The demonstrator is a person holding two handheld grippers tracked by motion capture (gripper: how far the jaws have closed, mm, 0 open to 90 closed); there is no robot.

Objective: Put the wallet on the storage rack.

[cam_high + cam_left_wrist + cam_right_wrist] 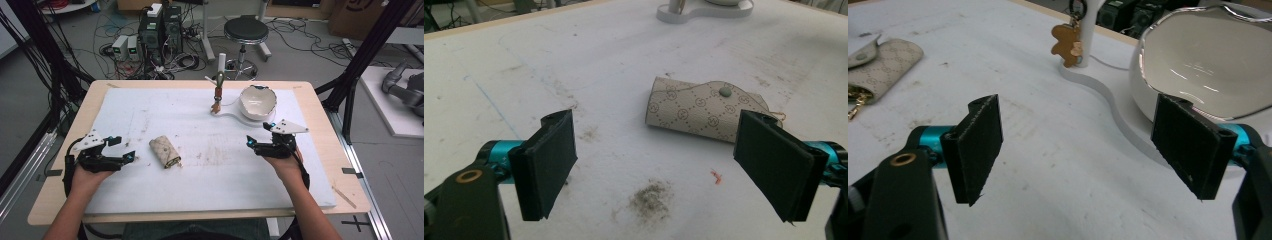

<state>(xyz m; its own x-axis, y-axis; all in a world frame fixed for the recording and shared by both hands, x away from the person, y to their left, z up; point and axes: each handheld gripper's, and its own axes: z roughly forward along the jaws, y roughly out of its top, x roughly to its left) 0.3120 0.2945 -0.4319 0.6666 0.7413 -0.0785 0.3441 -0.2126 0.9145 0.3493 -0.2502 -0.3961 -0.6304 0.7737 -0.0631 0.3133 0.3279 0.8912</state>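
One bowl (pixel 258 101) beside keychain stand (pixel 219 75)

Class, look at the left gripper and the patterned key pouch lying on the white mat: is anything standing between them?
Nothing visible does. The left gripper has its jaws open and rests apart from the key pouch, with bare, stained white mat between them. The bowl and the stand with the bear charm sit farther back, off that line.

Wooden table (pixel 65 150) under a stained white mat (pixel 210 165) (patterned pouch (pixel 165 152), white stand (pixel 235 116) atop)
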